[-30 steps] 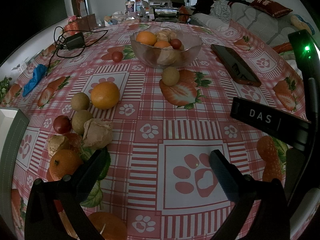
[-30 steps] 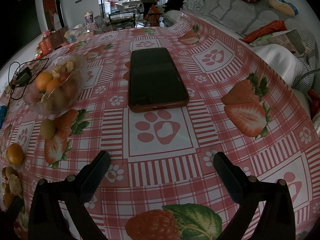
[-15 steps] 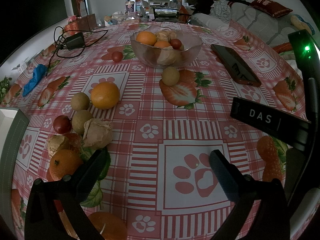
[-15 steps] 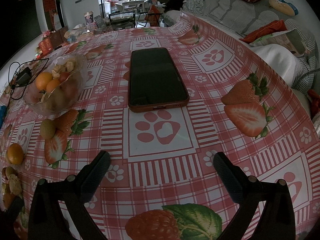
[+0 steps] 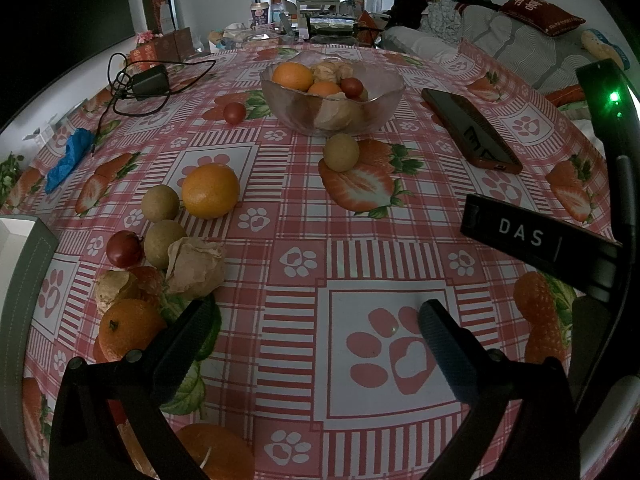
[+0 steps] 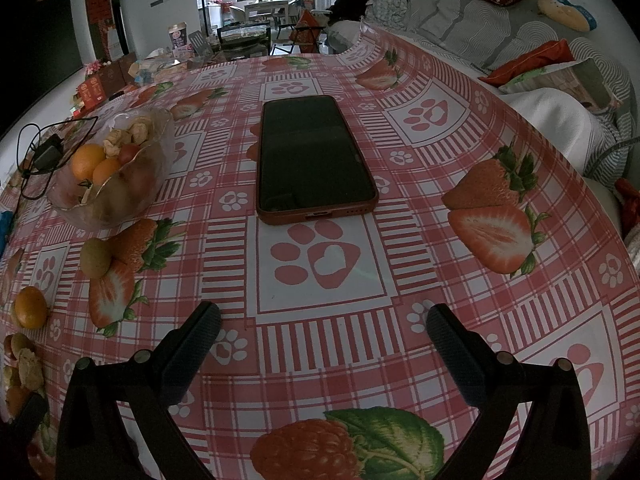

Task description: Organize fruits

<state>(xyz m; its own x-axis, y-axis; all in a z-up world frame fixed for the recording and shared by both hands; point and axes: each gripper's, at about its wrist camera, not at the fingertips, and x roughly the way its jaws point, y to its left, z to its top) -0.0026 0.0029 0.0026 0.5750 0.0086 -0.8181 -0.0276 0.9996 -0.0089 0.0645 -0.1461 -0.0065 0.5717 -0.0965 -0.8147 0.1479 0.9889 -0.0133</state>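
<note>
Two handheld grippers hover low over a table covered in a glossy red-and-white checked tablecloth (image 5: 304, 208) printed with strawberries and paw prints. The left gripper (image 5: 316, 320) has its dark, textured fingers spread wide with nothing between them, above a paw print. The right gripper (image 6: 322, 322) is likewise spread wide and empty, above bare cloth.

A clear glass bowl (image 5: 332, 96) with a wavy rim stands toward the far side of the table. It holds two smooth oranges, a small red tomato and several papery, tan husked fruits. Just in front of the bowl, apart from it, sits a round, dull yellow-brown fruit (image 5: 341, 152).

Loose fruit lies scattered at the left of the left wrist view: a large orange (image 5: 210, 190) touching a small brown round fruit (image 5: 160, 202), a second brown fruit (image 5: 162, 244) beside a shiny red tomato (image 5: 124, 248), two crumpled papery husks (image 5: 196, 266), and a small mandarin (image 5: 128, 328) just beside the left finger. Another orange is partly hidden under the gripper body at the bottom edge. A lone tomato (image 5: 235, 113) sits left of the bowl.

A flat, dark-screened phone (image 6: 312, 156) in a red case lies right of the bowl, straight ahead of the right gripper. A black charger with a tangled cable (image 5: 148, 84) and a crumpled blue object (image 5: 70, 158) lie at the far left. A sofa with cushions stands beyond the table.
</note>
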